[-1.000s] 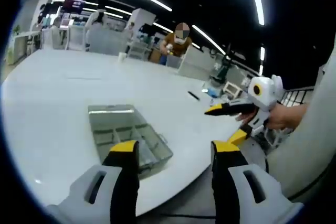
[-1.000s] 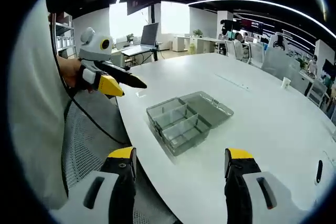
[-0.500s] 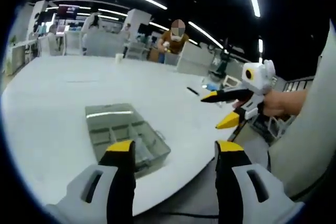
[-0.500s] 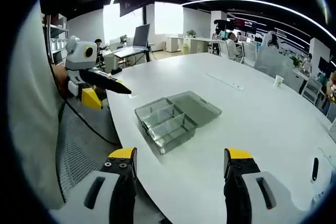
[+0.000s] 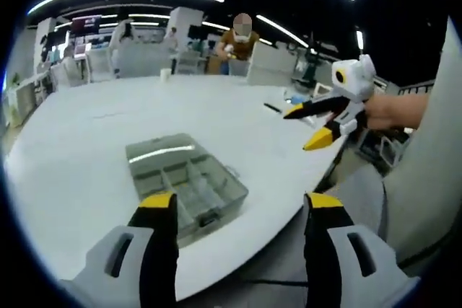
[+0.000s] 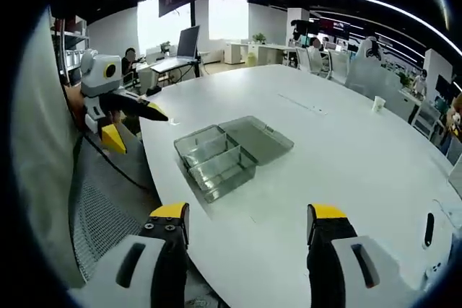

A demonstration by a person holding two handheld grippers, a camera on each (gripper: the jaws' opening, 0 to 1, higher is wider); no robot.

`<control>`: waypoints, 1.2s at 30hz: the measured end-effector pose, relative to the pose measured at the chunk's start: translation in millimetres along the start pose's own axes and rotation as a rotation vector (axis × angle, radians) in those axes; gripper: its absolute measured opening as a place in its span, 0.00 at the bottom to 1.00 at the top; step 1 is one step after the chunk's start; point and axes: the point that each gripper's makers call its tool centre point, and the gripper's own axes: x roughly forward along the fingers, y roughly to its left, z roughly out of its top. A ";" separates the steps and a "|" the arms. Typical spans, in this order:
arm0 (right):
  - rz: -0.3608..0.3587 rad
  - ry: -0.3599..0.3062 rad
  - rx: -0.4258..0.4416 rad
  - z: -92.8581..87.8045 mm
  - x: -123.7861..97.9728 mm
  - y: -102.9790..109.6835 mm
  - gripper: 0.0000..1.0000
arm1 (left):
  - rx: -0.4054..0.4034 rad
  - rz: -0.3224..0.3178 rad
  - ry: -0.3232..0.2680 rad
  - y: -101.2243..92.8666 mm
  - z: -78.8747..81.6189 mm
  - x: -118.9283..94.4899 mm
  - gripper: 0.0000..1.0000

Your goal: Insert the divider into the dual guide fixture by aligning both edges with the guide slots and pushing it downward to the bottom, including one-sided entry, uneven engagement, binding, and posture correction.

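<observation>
In the left gripper view, I am holding my left hand-held gripper [image 5: 240, 210] wide open with nothing between its yellow-tipped jaws, above the near edge of the white bench [image 5: 86, 149]. The clear box [image 5: 185, 182] is lying on the bench just beyond my left jaw, lid open toward the far side. My right hand-held gripper [image 5: 312, 126] is hovering at the right, off the bench edge, jaws parted and empty.

In the right gripper view, I am keeping the right hand-held gripper's [image 6: 245, 221] jaws spread wide and empty. The box is sitting left of centre on the bench, near its left edge. My left hand-held gripper [image 6: 133, 124] is hanging at far left, slightly open.
</observation>
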 end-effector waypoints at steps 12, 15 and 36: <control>0.010 0.066 -0.031 -16.4 0.4 -16.6 0.62 | 0.039 0.012 0.034 -0.2 -7.2 1.0 0.71; 0.015 0.076 -0.044 -19.0 2.4 -19.8 0.62 | 0.049 0.007 0.045 -2.4 -9.3 1.5 0.72; 0.028 0.162 -0.102 -47.9 7.6 -41.6 0.60 | 0.045 0.026 0.072 -1.8 -12.7 -3.4 0.74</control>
